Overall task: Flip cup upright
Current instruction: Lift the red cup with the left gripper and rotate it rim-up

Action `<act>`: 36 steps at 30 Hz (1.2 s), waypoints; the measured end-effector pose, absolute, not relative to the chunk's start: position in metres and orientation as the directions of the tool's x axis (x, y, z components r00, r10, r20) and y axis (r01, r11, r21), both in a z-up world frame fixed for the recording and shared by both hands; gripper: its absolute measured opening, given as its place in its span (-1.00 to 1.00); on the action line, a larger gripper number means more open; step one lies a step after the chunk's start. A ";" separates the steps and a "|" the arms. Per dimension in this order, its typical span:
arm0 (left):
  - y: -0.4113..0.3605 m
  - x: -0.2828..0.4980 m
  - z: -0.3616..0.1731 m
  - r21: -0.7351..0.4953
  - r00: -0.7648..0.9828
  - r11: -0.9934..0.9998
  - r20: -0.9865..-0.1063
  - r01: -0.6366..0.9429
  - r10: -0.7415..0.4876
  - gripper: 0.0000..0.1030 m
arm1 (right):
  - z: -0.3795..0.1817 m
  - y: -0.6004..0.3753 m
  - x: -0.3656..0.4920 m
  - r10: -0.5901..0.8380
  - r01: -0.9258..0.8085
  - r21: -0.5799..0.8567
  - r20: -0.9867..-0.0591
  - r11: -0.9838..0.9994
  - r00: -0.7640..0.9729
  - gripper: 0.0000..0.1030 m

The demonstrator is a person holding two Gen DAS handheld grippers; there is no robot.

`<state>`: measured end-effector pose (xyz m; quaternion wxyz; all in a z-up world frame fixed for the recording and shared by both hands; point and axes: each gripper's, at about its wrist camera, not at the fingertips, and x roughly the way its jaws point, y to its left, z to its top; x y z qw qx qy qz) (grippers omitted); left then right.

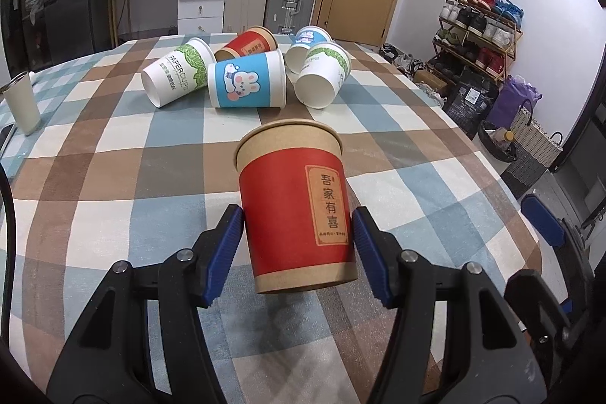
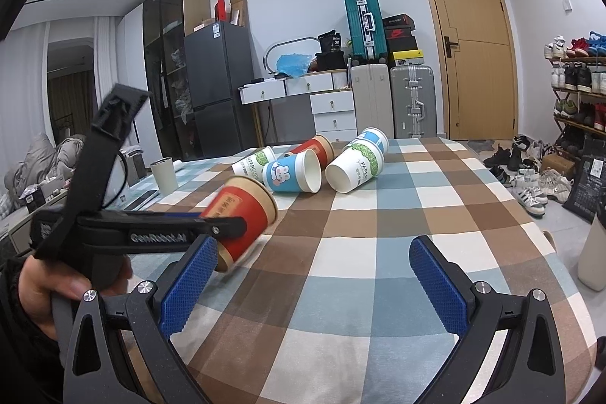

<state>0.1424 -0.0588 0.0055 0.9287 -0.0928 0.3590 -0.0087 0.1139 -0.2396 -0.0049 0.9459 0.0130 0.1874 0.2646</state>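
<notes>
A red and brown paper cup (image 1: 295, 211) sits between the blue pads of my left gripper (image 1: 297, 248), mouth away from the camera. The pads press its sides, so the gripper is shut on it. In the right wrist view the same cup (image 2: 242, 218) is tilted and held off the checked tablecloth (image 2: 378, 252) by the left gripper (image 2: 223, 230). My right gripper (image 2: 314, 286) is open and empty above the cloth, to the right of the cup. Several more paper cups (image 1: 246, 78) lie on their sides farther back.
A grey tumbler (image 1: 21, 105) stands near the table's left edge. The pile of lying cups (image 2: 314, 165) is at the far middle of the table. Suitcases, drawers and a shoe rack (image 1: 477, 29) stand beyond the table.
</notes>
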 end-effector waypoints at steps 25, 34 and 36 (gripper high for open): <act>-0.044 0.049 0.025 -0.213 0.774 0.977 -0.623 -0.029 -0.112 0.11 | -0.010 -0.232 0.105 0.501 -0.500 0.103 -0.357 0.860 0.788 1.00; -0.056 0.031 0.005 -0.225 0.744 0.974 -0.652 -0.008 -0.144 0.11 | -0.017 -0.230 0.098 0.483 -0.491 0.083 -0.383 0.867 0.787 1.00; -0.059 0.029 0.001 -0.228 0.738 0.974 -0.657 -0.002 -0.152 0.11 | -0.018 -0.230 0.096 0.485 -0.494 0.082 -0.385 0.865 0.785 1.00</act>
